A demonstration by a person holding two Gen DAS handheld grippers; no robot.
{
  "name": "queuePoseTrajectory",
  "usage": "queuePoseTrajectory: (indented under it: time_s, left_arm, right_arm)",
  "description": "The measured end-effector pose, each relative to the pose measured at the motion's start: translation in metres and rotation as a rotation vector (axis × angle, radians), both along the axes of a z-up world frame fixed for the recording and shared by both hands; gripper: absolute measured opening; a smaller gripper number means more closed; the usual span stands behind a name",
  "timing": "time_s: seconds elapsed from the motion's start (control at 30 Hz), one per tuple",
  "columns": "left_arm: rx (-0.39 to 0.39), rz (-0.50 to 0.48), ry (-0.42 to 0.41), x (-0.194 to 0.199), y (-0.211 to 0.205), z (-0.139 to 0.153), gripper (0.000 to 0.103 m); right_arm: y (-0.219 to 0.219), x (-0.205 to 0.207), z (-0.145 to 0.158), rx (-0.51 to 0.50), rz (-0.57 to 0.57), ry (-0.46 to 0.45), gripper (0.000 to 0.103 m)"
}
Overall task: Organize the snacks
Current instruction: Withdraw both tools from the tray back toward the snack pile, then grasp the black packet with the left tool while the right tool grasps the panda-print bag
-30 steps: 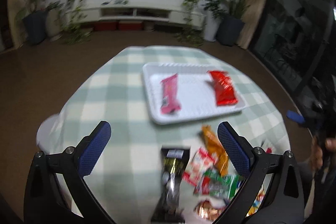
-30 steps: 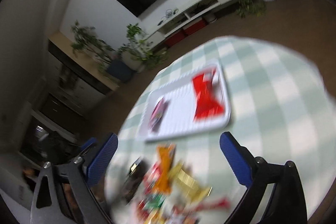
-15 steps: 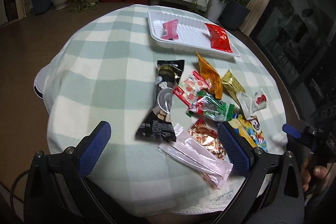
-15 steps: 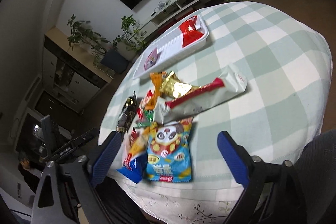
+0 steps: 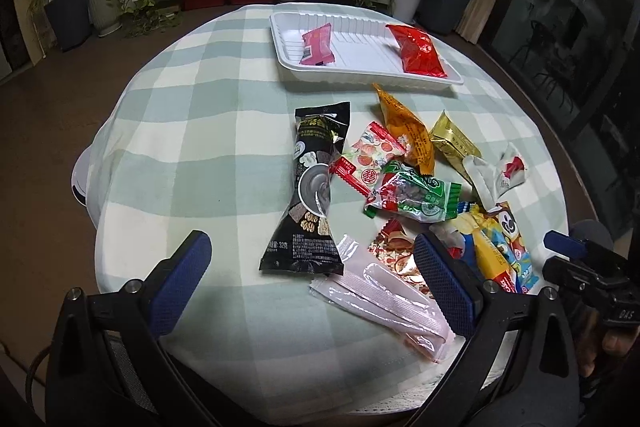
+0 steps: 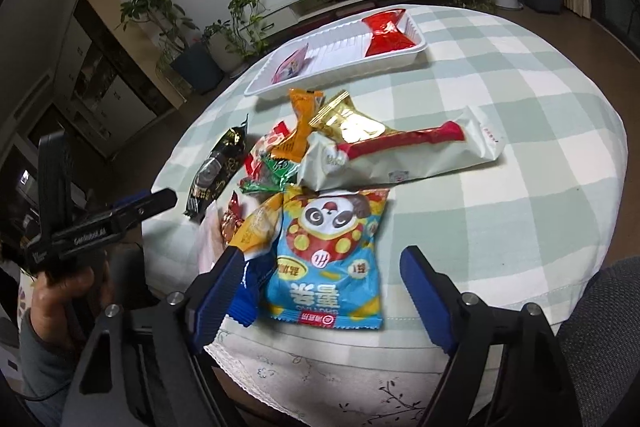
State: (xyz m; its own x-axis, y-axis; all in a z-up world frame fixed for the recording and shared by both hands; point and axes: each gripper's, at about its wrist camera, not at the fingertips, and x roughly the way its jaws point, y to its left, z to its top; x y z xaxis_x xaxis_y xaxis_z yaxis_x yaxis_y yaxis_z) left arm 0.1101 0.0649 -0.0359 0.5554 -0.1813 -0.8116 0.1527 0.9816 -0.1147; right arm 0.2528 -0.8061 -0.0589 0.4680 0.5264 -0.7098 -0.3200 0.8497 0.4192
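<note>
A white tray [image 5: 288,67] at the table's far side holds a pink packet [image 5: 318,45] and a red packet [image 5: 418,51]. Nearer lies a loose pile of snacks. My left gripper [image 5: 310,259] hovers open over the bottom end of a black packet [image 5: 312,187], beside a pale pink packet [image 5: 384,301]. My right gripper [image 6: 322,263] hangs above a blue panda packet [image 6: 332,251] at the front edge. Its jaws are closing with the packet between them, and the pads do not touch it. A long white packet [image 6: 404,155] lies just beyond.
A green-and-white checked cloth [image 5: 192,155] covers the round table. Orange [image 5: 408,129], gold [image 5: 454,143] and green [image 5: 416,195] packets crowd the pile's middle. A hand [image 6: 64,291] holds the left tool's handle. Potted plants and a low TV cabinet stand behind.
Both views have dropped from the tray to the snack pile near the front edge. The right jaws have narrowed. The left jaws keep the same width.
</note>
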Motion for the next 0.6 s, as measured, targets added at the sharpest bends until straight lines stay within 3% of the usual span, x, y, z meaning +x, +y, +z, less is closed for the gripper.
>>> queuePoseTrajectory:
  time_s: [0.17, 0.23, 0.3, 0.43, 0.6]
  left_arm:
    - [0.071, -0.057, 0.01, 0.021, -0.003, 0.002, 0.1]
    - [0.116, -0.099, 0.039, 0.035, -0.007, 0.0, 0.078]
    - [0.156, -0.142, 0.082, 0.048, -0.011, -0.006, 0.07]
    - [0.262, -0.205, 0.157, 0.072, -0.021, -0.022, 0.07]
    - [0.298, -0.243, 0.208, 0.095, -0.029, -0.037, 0.07]
  right_arm:
    - [-0.001, 0.001, -0.004, -0.023, -0.009, 0.018, 0.082]
    - [-0.001, 0.003, -0.006, -0.033, -0.016, 0.035, 0.082]
    - [-0.001, 0.004, -0.008, -0.037, -0.017, 0.051, 0.079]
    - [0.001, 0.007, -0.009, -0.062, -0.016, 0.061, 0.079]
    - [0.008, 0.014, -0.011, -0.107, 0.003, 0.085, 0.078]
